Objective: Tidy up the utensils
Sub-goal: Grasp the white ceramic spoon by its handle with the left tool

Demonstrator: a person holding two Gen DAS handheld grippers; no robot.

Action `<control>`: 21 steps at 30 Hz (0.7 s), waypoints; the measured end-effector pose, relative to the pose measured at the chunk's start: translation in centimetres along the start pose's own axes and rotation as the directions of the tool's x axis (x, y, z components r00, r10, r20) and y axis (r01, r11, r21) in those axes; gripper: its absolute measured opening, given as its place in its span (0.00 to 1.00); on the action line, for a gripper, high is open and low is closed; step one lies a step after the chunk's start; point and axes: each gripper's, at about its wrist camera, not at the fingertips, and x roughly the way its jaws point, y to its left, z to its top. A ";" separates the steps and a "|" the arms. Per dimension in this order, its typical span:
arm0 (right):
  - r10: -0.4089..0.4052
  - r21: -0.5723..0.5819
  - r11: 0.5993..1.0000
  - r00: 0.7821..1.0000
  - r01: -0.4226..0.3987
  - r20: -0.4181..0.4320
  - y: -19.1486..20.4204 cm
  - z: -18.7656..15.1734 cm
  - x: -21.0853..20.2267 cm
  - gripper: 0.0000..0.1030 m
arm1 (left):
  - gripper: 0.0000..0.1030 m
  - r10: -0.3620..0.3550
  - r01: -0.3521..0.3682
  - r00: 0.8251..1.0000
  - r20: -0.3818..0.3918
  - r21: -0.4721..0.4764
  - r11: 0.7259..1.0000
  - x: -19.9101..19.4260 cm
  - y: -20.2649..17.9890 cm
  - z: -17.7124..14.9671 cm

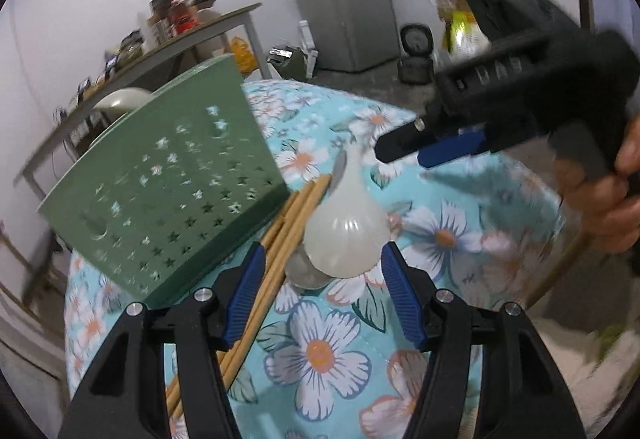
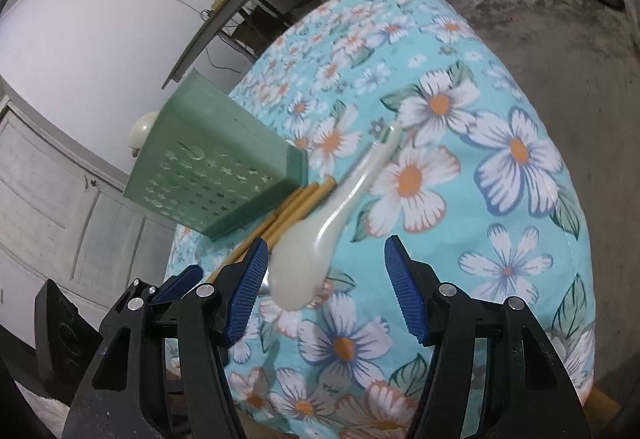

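The spoon [image 2: 320,231] lies mid-frame on the bench [image 2: 500,87], bowl toward the cameras, handle running to the upper right, beside the chopsticks [image 2: 296,207] and green holder [image 2: 216,175]. Both the left gripper [image 1: 322,299] and the right gripper [image 2: 326,291] hover with jaws apart, empty, the bowl just ahead between the pads; the right looks marginally nearer.

On the floral-clothed round table [image 2: 500,87] a green perforated plastic utensil holder [image 2: 208,175] stands at the left; a bundle of bamboo chopsticks [image 2: 296,207] lies just beside it, with a white ceramic soup spoon [image 2: 340,207] right of them.
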 end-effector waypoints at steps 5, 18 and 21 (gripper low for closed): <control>0.007 0.012 1.000 1.000 -0.007 -0.010 -0.7 -0.2 0.2 0.57 | 0.57 0.058 -0.055 0.998 -0.023 0.105 0.993 2.2 -1.6 -0.1; 0.023 0.033 0.999 1.000 -0.023 -0.017 -1.6 0.1 0.4 0.57 | 0.45 0.140 -0.137 0.990 -0.010 0.153 0.979 4.9 -2.5 0.0; 0.024 0.034 0.999 1.000 -0.024 -0.015 -1.7 0.2 0.4 0.57 | 0.40 0.127 -0.129 0.992 0.021 0.109 0.986 4.0 -1.7 0.6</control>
